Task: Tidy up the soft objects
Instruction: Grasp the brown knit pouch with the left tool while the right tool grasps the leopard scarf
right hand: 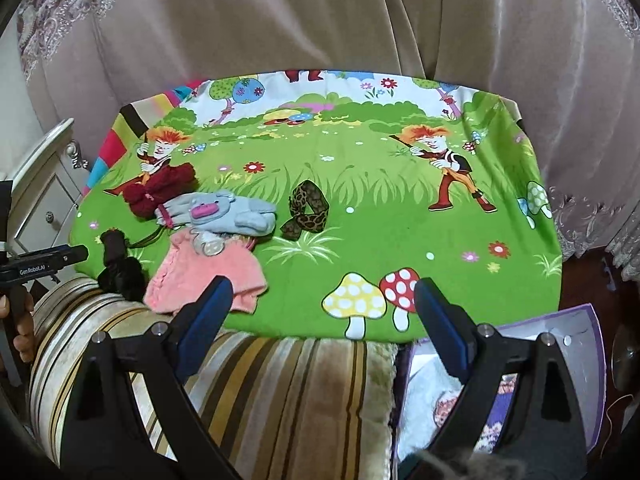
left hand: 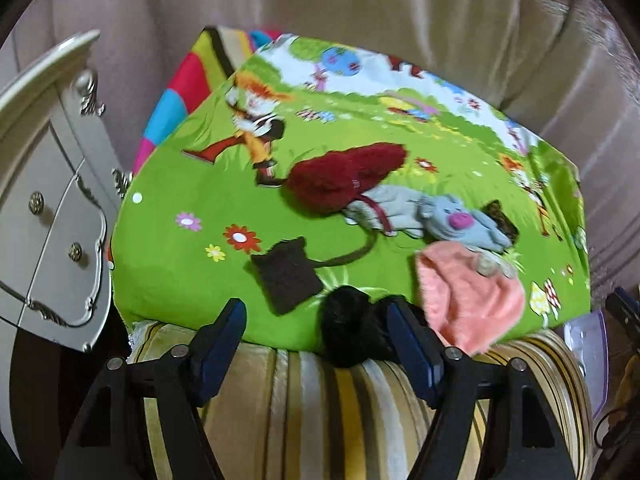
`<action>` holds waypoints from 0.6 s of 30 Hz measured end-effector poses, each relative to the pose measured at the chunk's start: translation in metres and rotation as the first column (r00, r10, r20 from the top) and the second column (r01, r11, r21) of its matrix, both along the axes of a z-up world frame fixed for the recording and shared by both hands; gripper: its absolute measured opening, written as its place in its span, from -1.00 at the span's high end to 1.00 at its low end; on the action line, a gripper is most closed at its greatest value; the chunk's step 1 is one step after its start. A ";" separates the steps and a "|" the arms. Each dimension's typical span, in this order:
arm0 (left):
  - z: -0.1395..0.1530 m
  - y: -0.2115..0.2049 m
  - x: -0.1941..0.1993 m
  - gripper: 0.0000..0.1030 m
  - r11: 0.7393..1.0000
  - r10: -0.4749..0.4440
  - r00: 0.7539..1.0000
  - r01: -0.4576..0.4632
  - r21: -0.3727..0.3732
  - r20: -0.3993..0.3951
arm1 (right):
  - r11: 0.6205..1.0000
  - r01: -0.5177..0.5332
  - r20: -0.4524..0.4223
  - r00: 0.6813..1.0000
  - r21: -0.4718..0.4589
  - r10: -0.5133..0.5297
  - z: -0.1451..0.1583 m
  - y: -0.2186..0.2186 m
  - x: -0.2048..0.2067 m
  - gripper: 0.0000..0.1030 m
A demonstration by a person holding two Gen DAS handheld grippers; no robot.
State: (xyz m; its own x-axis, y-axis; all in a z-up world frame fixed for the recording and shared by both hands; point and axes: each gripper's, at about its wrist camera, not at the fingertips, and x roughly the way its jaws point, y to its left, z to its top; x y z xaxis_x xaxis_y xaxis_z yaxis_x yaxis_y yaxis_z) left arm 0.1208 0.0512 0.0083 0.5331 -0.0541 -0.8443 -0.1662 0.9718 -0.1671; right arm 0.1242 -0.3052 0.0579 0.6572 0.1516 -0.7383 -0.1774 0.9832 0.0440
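Observation:
Soft items lie in a heap on the green cartoon cloth (left hand: 180,184) (right hand: 380,240): a dark red fluffy hat (left hand: 344,176) (right hand: 160,192), grey gloves with a pink-nosed face (left hand: 452,220) (right hand: 228,212), a pink fluffy cloth (left hand: 468,296) (right hand: 208,276), a dark brown fuzzy pouch on a strap (left hand: 286,278) (right hand: 114,246), a black fuzzy piece (left hand: 352,328) (right hand: 124,276) and a leopard-print band (right hand: 306,210). My left gripper (left hand: 316,344) is open, its fingers either side of the black piece at the cloth's near edge. My right gripper (right hand: 320,320) is open and empty over the near edge.
The cloth covers a raised surface on a striped cushion (left hand: 304,400) (right hand: 260,380). A white carved dresser (left hand: 44,208) (right hand: 36,184) stands at the left. Curtains (right hand: 320,20) hang behind. A purple box (right hand: 560,360) sits at the right.

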 end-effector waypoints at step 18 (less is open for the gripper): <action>-0.059 0.030 0.060 -0.03 0.990 0.086 0.977 -0.106 -0.092 -0.195 | 0.999 -0.016 -0.075 0.997 -0.038 0.013 -0.037 0.017 0.093 -0.80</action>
